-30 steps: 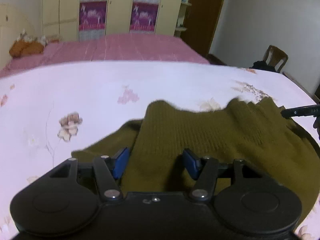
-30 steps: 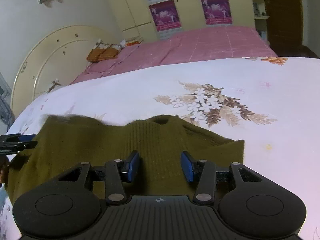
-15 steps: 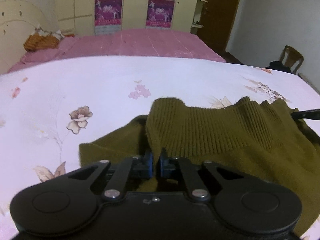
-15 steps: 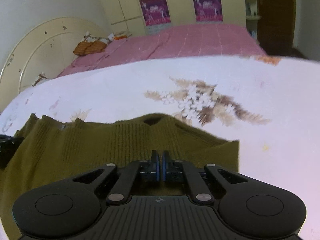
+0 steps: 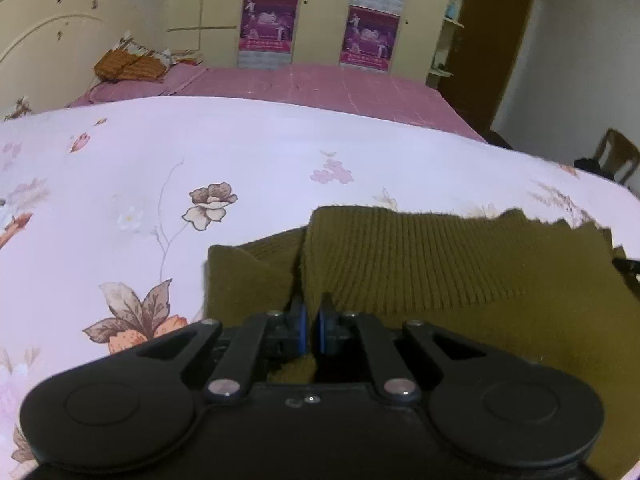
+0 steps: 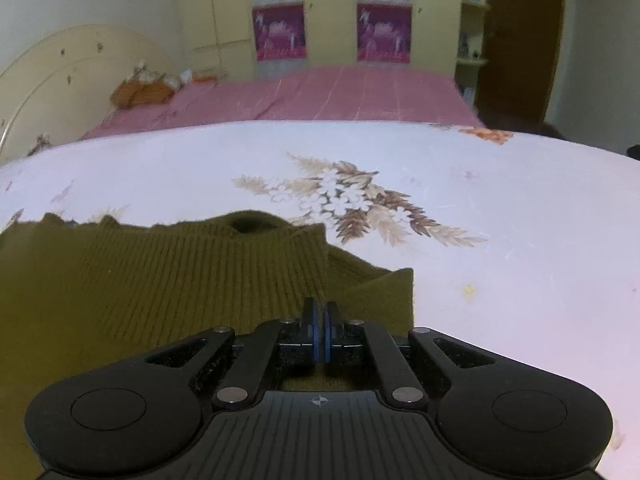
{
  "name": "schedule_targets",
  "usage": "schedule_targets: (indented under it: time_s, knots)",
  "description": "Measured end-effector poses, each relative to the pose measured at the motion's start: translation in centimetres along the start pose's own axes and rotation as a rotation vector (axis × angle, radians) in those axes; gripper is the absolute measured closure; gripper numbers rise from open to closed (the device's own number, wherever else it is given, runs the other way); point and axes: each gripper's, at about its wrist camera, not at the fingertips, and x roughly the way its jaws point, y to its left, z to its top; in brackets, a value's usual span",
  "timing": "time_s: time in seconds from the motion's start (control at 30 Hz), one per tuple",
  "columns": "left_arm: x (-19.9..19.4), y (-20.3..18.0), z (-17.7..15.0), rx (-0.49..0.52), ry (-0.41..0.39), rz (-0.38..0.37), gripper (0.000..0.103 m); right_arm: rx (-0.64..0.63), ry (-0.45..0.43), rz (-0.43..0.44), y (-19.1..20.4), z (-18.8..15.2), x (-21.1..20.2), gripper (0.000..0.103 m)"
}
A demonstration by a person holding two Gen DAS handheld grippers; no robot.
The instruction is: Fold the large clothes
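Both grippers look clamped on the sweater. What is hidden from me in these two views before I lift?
- Sweater near edge: left wrist view, covered by the left gripper body.
- Sweater's far side: right wrist view, cut off at the left frame edge.
- Layers pinched by the right gripper: hidden between the shut jaws.
- Chair: left wrist view, too small and cut by the lens rim.

Left tool [image 5: 311, 322] and right tool [image 6: 320, 330] both clamped.

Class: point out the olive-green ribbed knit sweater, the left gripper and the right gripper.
olive-green ribbed knit sweater [image 5: 440, 264], left wrist view, ribbed band
left gripper [image 5: 311, 322], left wrist view, between fingertips
right gripper [image 6: 319, 318], right wrist view, between fingertips
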Motion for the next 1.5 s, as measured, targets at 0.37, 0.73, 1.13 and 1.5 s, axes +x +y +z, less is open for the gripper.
schedule_targets:
  time_s: [0.37,0.73,1.13,1.5]
  knots:
    - [-3.2,-2.0,0.1,0.099,-0.08,0.118,0.016,-0.051,-0.1,0.006,1.4,0.5,-4.0,0.041]
    - [-4.1,-14.9,-1.6,0.244,-0.05,-0.004,0.026,-0.199,0.0,0.201,14.0,-2.1,-4.7,0.075]
    - [-4.5,-14.1,-3.1,0.204,-0.03,0.031,0.027,-0.221,-0.054,0.182,14.6,-3.3,-6.0,0.075]
    - [-6.8,-10.4,-5.9,0.163,-0.009,0.124,0.02,-0.142,0.06,-0.082,5.5,-7.2,-8.4,0.075]
